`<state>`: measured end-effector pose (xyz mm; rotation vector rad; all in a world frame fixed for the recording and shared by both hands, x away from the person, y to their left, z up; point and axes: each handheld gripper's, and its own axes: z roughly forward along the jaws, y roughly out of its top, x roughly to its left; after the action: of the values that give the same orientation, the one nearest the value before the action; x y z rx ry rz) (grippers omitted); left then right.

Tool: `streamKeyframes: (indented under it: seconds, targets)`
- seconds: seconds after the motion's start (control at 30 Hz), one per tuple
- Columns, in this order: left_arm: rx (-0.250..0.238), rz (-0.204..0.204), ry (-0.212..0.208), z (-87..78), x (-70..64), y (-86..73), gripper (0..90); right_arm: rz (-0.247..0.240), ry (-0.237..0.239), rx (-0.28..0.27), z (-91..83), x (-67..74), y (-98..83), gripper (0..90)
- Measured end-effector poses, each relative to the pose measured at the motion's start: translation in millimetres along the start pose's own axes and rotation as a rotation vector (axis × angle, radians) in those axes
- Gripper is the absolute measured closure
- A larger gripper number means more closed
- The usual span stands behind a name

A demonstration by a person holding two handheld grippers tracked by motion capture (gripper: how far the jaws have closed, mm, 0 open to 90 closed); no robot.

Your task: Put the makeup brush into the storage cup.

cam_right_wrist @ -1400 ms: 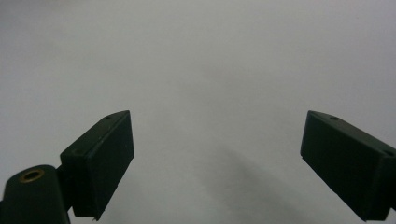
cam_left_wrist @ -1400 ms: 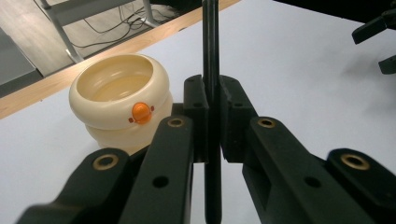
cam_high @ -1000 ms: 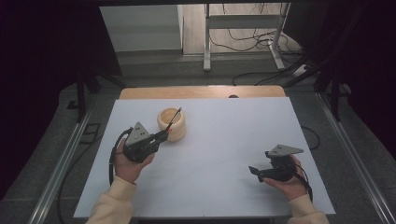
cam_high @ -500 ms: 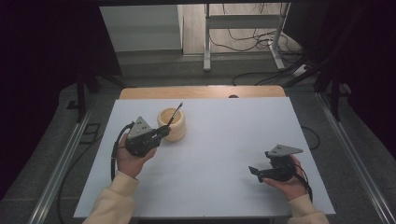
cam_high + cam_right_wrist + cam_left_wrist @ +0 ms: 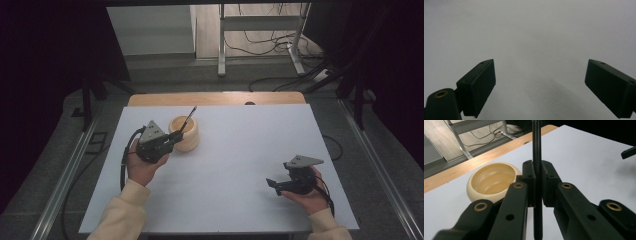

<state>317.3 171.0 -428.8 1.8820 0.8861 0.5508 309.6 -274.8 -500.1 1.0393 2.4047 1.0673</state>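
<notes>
A thin black rod (image 5: 536, 157), perhaps a brush or stirring stick, is pinched between the closed jaws of the left gripper (image 5: 537, 183) and points up and forward over the near rim of the cream bowl (image 5: 185, 133). The bowl sits on the white table (image 5: 240, 150), toward its far left, and looks empty in the left gripper view. The right gripper (image 5: 540, 87) is well apart, low over bare table at the near right, jaws wide open and holding nothing. The grip is narrow and near the rod's middle, so the rod could pivot or slip if its tip presses the bowl wall. A sideways push could also slide the light bowl, which nothing steadies.
</notes>
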Motion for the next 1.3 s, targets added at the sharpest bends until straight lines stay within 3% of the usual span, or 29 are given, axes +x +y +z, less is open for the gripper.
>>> streamKeyframes:
  seconds: [0.8,1.3]
  targets:
    - [0.016,-0.017,0.034,20.4,16.0,8.7,83.1,-0.006,0.000,0.006,1.8,0.6,-0.2,9.5]
    - [-0.001,-0.030,0.047,30.2,25.2,15.1,83.1,-0.006,0.001,0.004,1.5,-0.2,-0.3,9.5]
